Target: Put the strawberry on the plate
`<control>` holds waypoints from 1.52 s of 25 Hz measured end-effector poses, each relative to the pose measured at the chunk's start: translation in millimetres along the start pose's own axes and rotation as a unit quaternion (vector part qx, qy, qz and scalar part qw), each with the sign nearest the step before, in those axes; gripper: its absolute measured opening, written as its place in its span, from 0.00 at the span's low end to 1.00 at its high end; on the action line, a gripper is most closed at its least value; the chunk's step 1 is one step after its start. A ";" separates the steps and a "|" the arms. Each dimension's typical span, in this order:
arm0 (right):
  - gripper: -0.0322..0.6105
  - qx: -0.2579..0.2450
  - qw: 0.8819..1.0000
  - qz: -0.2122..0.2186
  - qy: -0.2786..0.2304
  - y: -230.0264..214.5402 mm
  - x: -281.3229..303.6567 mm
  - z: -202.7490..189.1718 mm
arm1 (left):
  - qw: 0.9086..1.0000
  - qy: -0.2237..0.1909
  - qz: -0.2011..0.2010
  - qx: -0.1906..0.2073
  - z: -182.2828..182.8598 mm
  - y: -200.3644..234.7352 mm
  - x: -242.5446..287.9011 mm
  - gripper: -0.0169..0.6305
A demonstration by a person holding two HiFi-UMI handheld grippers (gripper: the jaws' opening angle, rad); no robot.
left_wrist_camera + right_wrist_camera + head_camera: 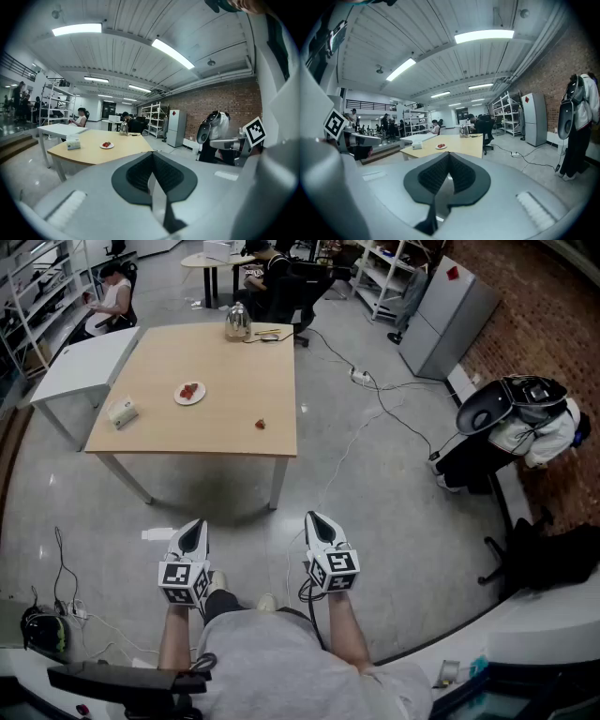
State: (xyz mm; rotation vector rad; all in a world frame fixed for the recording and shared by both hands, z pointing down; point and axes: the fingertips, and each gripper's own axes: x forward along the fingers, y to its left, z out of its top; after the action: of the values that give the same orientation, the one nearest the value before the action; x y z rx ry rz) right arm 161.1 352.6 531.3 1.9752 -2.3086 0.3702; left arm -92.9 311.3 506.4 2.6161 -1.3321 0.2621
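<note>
The left claw (195,526) and the right claw (313,518) are held side by side above the grey floor (394,521), well short of the wooden bench (234,371). In each gripper view the dark pads are seen pressed together at the tips, so both claws are fully closed, and nothing is gripped between them.

The strawberry (260,424) is seen in the head view lying on the bench near its front edge, towards the right front corner. It is well apart from both claws, ahead of them and roughly on a line between the two (somewhat nearer the right claw's side). No contact is made with it.

The white plate (189,393) is set further back and to the left of the strawberry, apart from it, and some red fruit is carried on it. The plate is also picked up in the left gripper view (107,146) and the right gripper view (441,146), far beyond the closed tips. A tissue box (123,412) is placed near the bench's left edge, and a kettle (237,322) at its far edge.
</note>
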 end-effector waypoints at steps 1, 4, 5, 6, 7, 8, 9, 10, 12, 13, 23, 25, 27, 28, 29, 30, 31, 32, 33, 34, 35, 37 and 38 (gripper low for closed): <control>0.06 0.001 1.000 -0.001 0.000 -0.5 -1.0 -1.2 | 1.000 0.000 -0.003 0.001 -2.7 -0.3 2.0 0.06; 0.06 0.007 1.000 -0.001 -0.002 0.0 -3.7 -3.8 | 1.000 0.001 -0.008 0.004 -7.0 -0.8 3.0 0.06; 0.06 0.010 1.000 -0.001 -0.005 0.5 -4.6 -3.8 | 1.000 0.002 -0.007 0.004 -7.4 -0.6 1.8 0.06; 0.06 0.014 1.000 -0.001 -0.008 0.5 -5.6 -3.4 | 1.000 0.003 -0.006 0.005 -7.8 -0.7 0.3 0.06; 0.06 0.017 1.000 -0.001 -0.011 0.1 -6.7 -2.8 | 1.000 0.005 -0.005 0.005 -8.4 -1.0 -1.3 0.06; 0.06 0.020 1.000 0.000 -0.014 -0.8 -7.6 -2.4 | 1.000 0.006 -0.003 0.004 -9.0 -1.7 -2.9 0.06; 0.06 0.022 1.000 0.001 -0.014 -1.7 -8.1 -2.4 | 1.000 0.008 -0.001 0.003 -9.4 -2.3 -4.3 0.06; 0.06 0.022 1.000 0.003 -0.013 -2.3 -8.2 -2.9 | 1.000 0.011 0.002 0.001 -9.6 -2.9 -5.6 0.06; 0.06 0.023 1.000 0.007 -0.005 -1.0 -6.9 -3.5 | 1.000 0.015 0.005 -0.001 -11.5 -2.4 -6.6 0.06; 0.06 0.023 1.000 0.010 0.002 0.5 -5.3 -3.3 | 1.000 0.015 0.007 -0.002 -13.2 -1.1 -5.8 0.06; 0.06 0.013 0.999 0.010 0.047 -17.5 41.1 -23.7 | 0.999 0.034 -0.003 -0.010 -17.9 12.0 46.2 0.06; 0.06 0.016 0.999 0.012 0.049 -23.3 53.6 -22.5 | 0.999 0.034 -0.006 -0.013 -15.7 16.1 60.4 0.06; 0.06 0.012 0.998 0.013 0.053 -28.4 69.8 -19.5 | 0.999 0.035 -0.007 -0.018 -13.4 23.5 76.1 0.06; 0.06 0.009 0.998 0.014 0.055 -30.5 79.3 -17.9 | 0.999 0.038 -0.008 -0.020 -13.0 28.5 84.5 0.06; 0.06 0.008 0.998 0.016 0.057 -32.2 88.8 -16.4 | 0.999 0.041 -0.008 -0.022 -12.8 33.5 92.8 0.06; 0.06 0.006 0.998 0.017 0.059 -33.9 98.2 -14.9 | 0.999 0.044 -0.008 -0.023 -12.1 38.1 101.0 0.06; 0.06 0.006 0.998 0.019 0.060 -35.6 107.7 -13.2 | 0.999 0.046 -0.009 -0.023 -10.6 42.4 109.5 0.06; 0.06 0.005 0.998 0.019 0.062 -37.2 117.5 -11.4 | 0.999 0.048 -0.010 -0.021 -8.6 46.7 118.1 0.06; 0.06 0.005 0.998 0.020 0.065 -38.6 127.5 -9.6 | 0.998 0.050 -0.011 -0.020 -6.5 51.3 126.4 0.06; 0.06 0.005 0.998 0.020 0.067 -39.5 137.4 -7.5 | 0.998 0.052 -0.013 -0.020 -4.4 56.0 134.2 0.06; 0.06 0.005 0.997 0.020 0.069 -39.6 147.0 -5.1 | 0.998 0.054 -0.014 -0.020 -2.2 61.1 141.4 0.06; 0.06 0.003 0.997 0.024 0.072 -39.0 165.9 0.8 | 0.998 0.056 -0.016 -0.023 3.4 71.8 155.1 0.06; 0.06 0.001 0.997 0.026 0.073 -38.5 175.0 3.9 | 0.998 0.057 -0.016 -0.023 6.8 77.3 161.8 0.06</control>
State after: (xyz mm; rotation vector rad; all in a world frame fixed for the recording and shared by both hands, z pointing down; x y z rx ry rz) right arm 170.4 178.0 570.4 1.8244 -2.2723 0.5029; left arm -61.4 139.3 546.4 2.5420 -1.2421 0.3645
